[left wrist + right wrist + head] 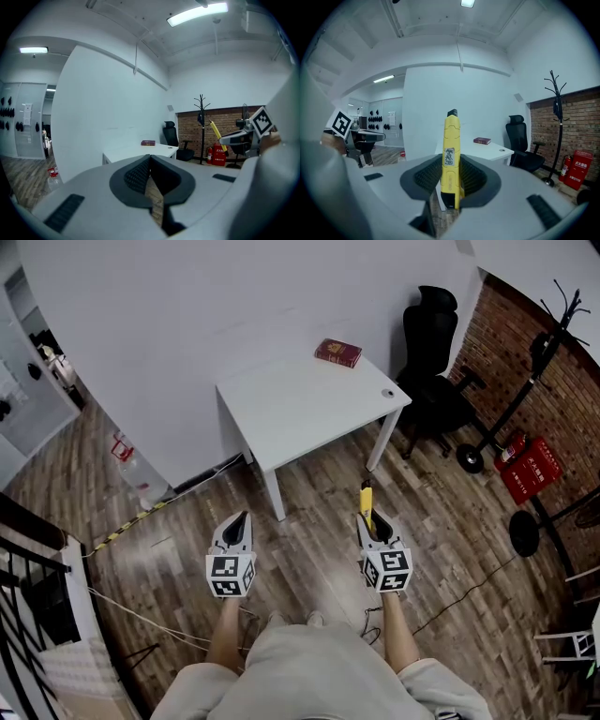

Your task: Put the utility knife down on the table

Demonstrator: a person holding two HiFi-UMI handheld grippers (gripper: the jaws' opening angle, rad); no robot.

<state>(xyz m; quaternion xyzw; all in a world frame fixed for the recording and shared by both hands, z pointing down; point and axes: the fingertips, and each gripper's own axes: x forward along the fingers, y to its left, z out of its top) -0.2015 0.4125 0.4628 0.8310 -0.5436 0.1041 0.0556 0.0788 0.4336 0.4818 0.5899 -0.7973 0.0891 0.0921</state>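
Observation:
A yellow utility knife [452, 136] stands upright between the pads of my right gripper [452, 161], which is shut on it. In the head view the knife [367, 504] sticks forward out of the right gripper [373, 521], over wooden floor short of the white table [309, 404]. My left gripper [239, 518] hangs level with it to the left. Its jaws meet at the tips with nothing between them [150, 159]. Both grippers point toward the table, which is apart from them.
A dark red book [338, 352] lies at the table's far edge and a small round object [388, 393] near its right corner. A black office chair [433, 352], a coat stand [548, 343] and red fire extinguishers [528, 468] stand right of the table. A railing [28, 568] is at left.

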